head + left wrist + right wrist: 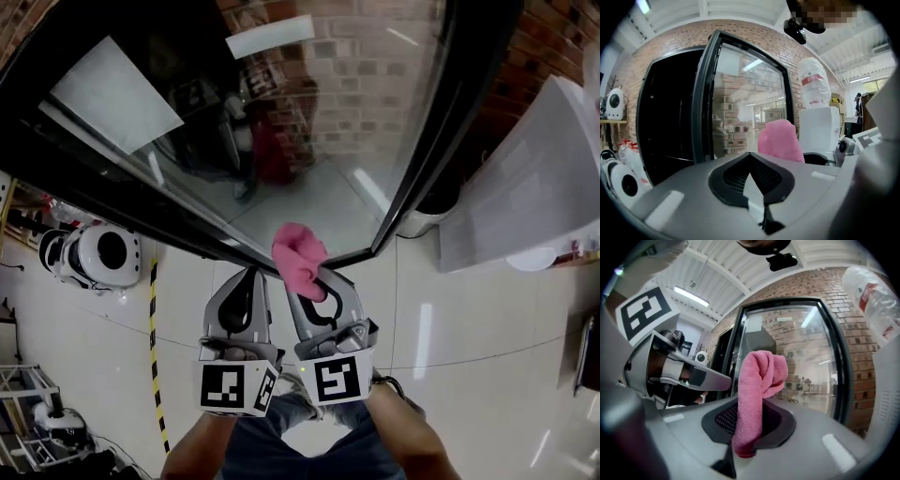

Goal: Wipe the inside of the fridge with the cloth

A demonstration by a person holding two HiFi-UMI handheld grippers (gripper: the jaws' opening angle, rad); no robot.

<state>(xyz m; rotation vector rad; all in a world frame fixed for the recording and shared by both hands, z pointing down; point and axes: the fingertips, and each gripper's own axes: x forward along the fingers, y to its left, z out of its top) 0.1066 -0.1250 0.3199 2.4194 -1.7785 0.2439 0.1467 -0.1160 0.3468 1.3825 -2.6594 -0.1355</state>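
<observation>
The right tool is clamped on the pink cloth. In the right gripper view its 2 jaws pinch the lower part of the cloth, and the rest stands up beyond the tips of the right tool in a folded, drooping bunch. The left tool is held just to the left of the right one, close beside it and level with it. In the left gripper view the jaws of the left tool are shut tight together with nothing between them, and the cloth rises just past them to the right. Each tool carries a marker cube at its rear, toward the person's forearms. Straight ahead of both tools stands the fridge, dark to the left, with its black-framed glass door directly beyond the cloth; the glass mirrors brickwork and ceiling lights. The cloth is in front of the door's lower edge, and I cannot tell whether it touches it. To the right of the tools stands a white water dispenser with a bottle on top. To their left a round white device sits on the tiled floor, with yellow-and-black tape running alongside the left tool.
</observation>
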